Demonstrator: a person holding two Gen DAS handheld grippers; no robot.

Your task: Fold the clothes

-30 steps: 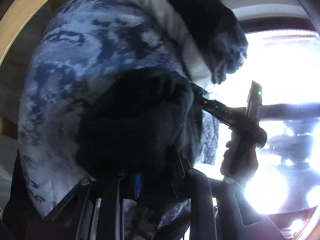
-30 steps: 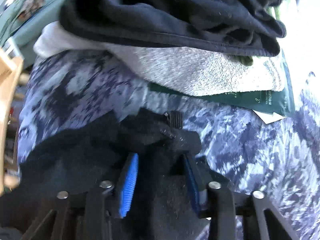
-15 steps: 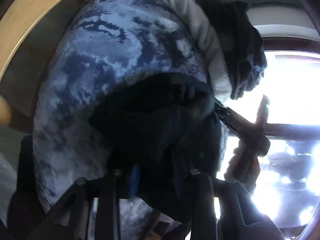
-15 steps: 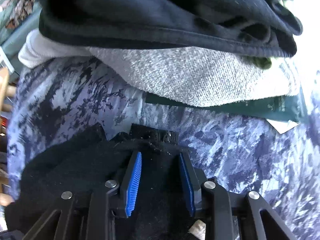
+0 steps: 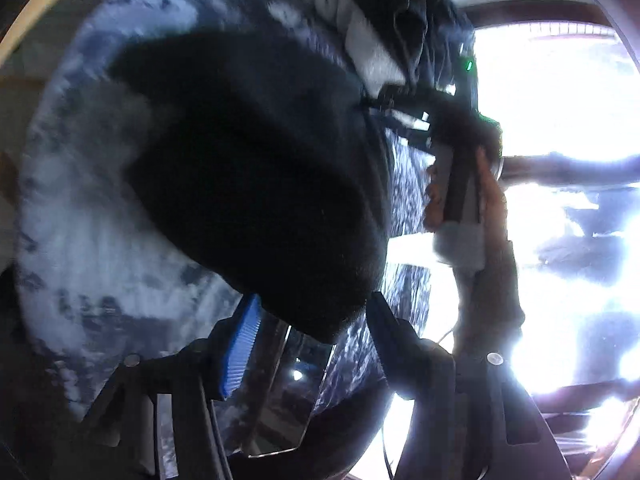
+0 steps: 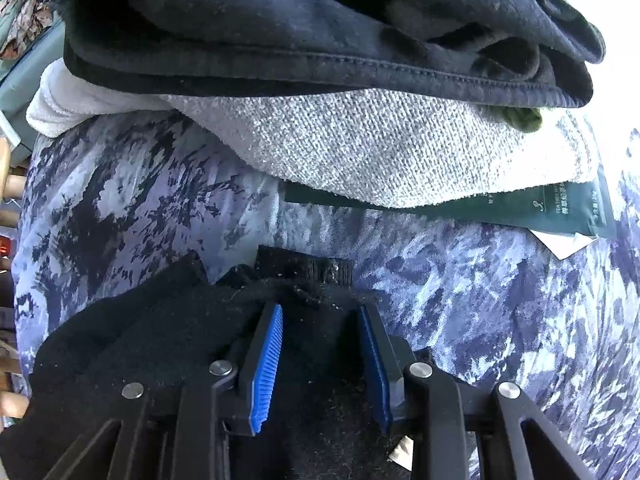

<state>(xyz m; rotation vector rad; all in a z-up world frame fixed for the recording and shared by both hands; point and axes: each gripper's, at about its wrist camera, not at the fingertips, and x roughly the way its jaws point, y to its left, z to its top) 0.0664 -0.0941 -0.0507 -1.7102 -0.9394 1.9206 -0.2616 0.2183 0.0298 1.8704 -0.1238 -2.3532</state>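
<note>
A black fuzzy garment (image 5: 256,184) lies on a blue-and-white patterned cover (image 5: 80,240). In the left wrist view my left gripper (image 5: 312,320) is open, its blue pads wide apart with the garment's near end between them, not pinched. In the right wrist view my right gripper (image 6: 320,336) has its blue pads closed on the black garment (image 6: 168,344) at its edge. The right gripper also shows in the left wrist view (image 5: 404,108), held by a hand at the garment's far end.
A pile of clothes sits behind on the cover: a black sweatshirt (image 6: 320,32) on top of a grey knit (image 6: 380,148), with a dark green packet (image 6: 540,208) under it. A wooden rail (image 5: 40,12) curves at the left. A bright window (image 5: 560,160) glares at the right.
My left gripper has opened and let go of the black garment, which now lies spread on the cover. My right gripper has kept its hold and moved slightly toward the pile.
</note>
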